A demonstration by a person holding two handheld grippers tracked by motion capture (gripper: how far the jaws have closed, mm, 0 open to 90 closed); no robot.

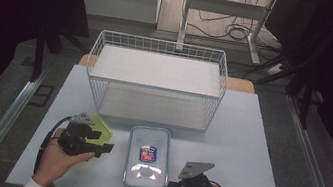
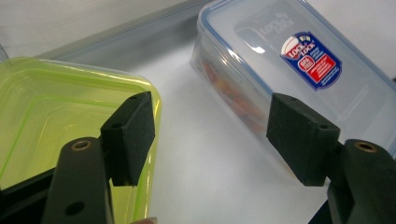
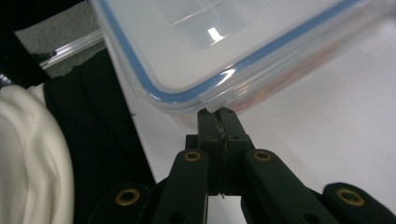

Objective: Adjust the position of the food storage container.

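On the white table [image 1: 248, 137] a clear box [image 1: 147, 157] with a blue-edged lid stood between the two grippers, just in front of a wire basket [image 1: 156, 79]. The box had a red and blue label [image 2: 312, 58] on its lid, and something orange was visible through its side wall.

The left gripper [image 1: 104, 148] was held to the left of the box, over the edge of a green lid [image 1: 101, 126]. Its jaws stood wide apart and nothing was between them; in the left gripper view one pad [image 2: 130, 135] was above the green lid's rim and the other pad was just beside the box wall, and I cannot tell if it touched the wall.

The right gripper [image 3: 218, 122] was at the near right corner of the box. Its jaws were pressed fully together with nothing between them, and their tips were right at the lid's corner tab [image 3: 218, 100].
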